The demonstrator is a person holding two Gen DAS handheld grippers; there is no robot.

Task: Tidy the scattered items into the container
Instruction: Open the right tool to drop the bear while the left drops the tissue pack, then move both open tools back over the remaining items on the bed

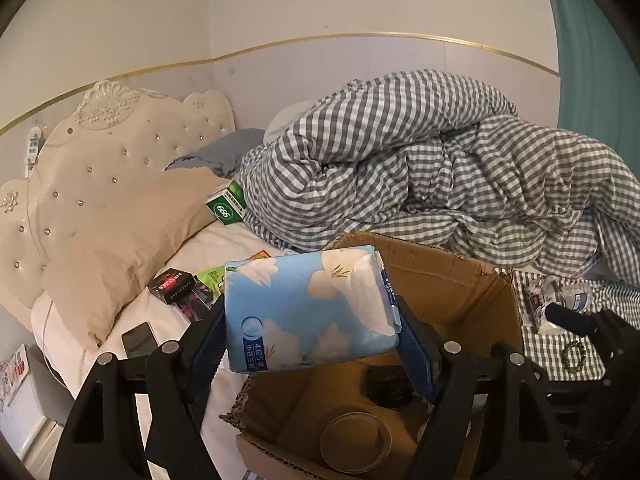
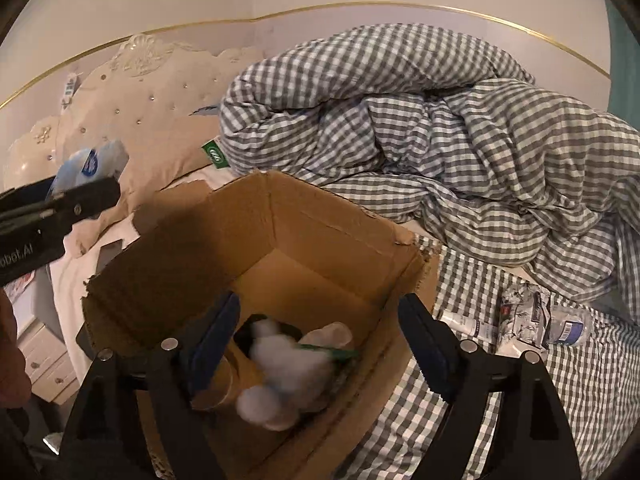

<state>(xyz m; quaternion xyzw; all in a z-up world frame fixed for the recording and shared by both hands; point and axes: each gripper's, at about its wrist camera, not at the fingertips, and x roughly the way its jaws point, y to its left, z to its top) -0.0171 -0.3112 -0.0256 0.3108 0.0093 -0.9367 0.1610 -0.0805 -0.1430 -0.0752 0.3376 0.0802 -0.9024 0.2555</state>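
Hanging over the open brown cardboard box [image 1: 460, 276], a soft blue flower-printed tissue pack [image 1: 310, 308] sits clamped between the left gripper [image 1: 310, 340] pads. Above that box, the right gripper [image 2: 316, 332] gapes empty over white fluffy cotton [image 2: 280, 364] inside.

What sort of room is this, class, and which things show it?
Most likely a bedroom: a tufted headboard, a pillow leaning against it, and a rumpled checked duvet on the bed.
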